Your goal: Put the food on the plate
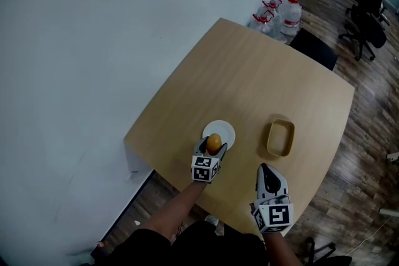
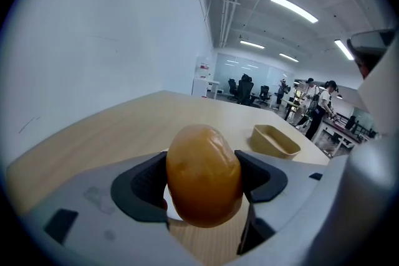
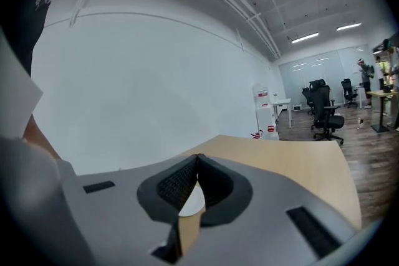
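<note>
We find left hand-held gripper (image 1: pixel 211 149) pinching food (image 2: pixel 203 174), long axis upright, over plate (image 1: pixel 225 129) near rim; centre just ahead; right hand-held gripper (image 1: pixel 265 170) pressed together, empty.

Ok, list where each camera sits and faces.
Head view: on the person's head, aimed down at the light wooden table; shows a forearm, left gripper, right gripper.
Left gripper view: on the left gripper, looking along its jaws across the table; they clamp the orange-yellow oval food.
Right gripper view: on the right gripper, facing the white wall; jaws together.
Shared: head and left gripper views both show the tan oval dish.
</note>
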Motion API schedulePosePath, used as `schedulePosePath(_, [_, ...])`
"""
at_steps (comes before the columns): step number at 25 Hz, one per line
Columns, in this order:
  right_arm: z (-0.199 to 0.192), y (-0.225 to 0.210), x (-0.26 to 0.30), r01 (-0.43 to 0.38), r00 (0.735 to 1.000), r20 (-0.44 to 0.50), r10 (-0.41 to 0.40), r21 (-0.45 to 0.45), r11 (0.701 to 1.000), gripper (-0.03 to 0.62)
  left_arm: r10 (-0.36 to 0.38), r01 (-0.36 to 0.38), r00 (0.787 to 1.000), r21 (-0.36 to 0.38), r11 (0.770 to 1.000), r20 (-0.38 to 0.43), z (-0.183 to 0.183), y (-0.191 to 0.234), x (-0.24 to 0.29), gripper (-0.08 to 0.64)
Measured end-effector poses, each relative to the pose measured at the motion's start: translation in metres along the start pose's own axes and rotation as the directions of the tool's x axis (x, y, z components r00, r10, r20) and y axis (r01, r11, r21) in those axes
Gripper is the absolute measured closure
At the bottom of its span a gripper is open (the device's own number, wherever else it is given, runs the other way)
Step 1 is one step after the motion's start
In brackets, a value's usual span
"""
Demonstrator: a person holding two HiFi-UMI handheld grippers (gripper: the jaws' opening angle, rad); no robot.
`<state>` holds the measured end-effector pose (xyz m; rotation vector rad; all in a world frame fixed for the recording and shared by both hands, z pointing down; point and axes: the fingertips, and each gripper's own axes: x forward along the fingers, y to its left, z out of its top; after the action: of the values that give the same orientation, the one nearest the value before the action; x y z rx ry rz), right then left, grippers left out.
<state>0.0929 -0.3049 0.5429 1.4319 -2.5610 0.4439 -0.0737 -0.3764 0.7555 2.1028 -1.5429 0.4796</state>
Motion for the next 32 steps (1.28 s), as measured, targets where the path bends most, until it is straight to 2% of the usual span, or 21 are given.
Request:
schedulePosePath(8, [-0.015, 0.005, 0.019, -0.017, 0.999, -0.044, 0.017, 0.015, 1.0, 0.532, 0.026, -0.027, 0.995, -0.003, 1.0, -0.091, -0.029, 0.023, 0.027, 0.245])
schedulePosePath(12, [-0.022, 0.004, 0.02, -0.009, 0.998, -0.061, 0.011, 0.023, 1.0, 0.532, 0.025, -0.015, 0.991, 0.076, 0.997, -0.132, -0.033, 0.026, 0.039, 0.245])
schedulePosePath(15, [-0.027, 0.011, 0.021, -0.026, 0.997, -0.071, 0.026, -0.01, 1.0, 0.532, -0.004, 0.026, 0.986, 0.129, 0.991, -0.168, -0.035, 0.025, 0.048, 0.245])
schedulePosePath(17, [-0.031, 0.017, 0.02, -0.039, 0.996, -0.084, 0.037, -0.022, 0.999, 0.532, -0.048, 0.08, 0.978, 0.156, 0.984, -0.204, -0.036, 0.02, 0.051, 0.245])
schedulePosePath(20, [-0.036, 0.025, 0.017, -0.058, 0.993, -0.1, 0.056, -0.018, 0.998, 0.532, -0.104, 0.157, 0.965, 0.216, 0.964, -0.24, -0.041, 0.015, 0.058, 0.245])
schedulePosePath(25, [-0.061, 0.036, 0.006, -0.065, 0.987, -0.144, 0.066, 0.012, 0.998, 0.532, -0.103, 0.16, 0.962, 0.22, 0.962, -0.251, -0.043, 0.015, 0.063, 0.245])
schedulePosePath(32, [-0.071, 0.032, 0.001, -0.062, 0.985, -0.16, 0.065, 0.025, 0.998, 0.532, -0.113, 0.162, 0.965, 0.198, 0.967, -0.238, -0.041, 0.015, 0.057, 0.227])
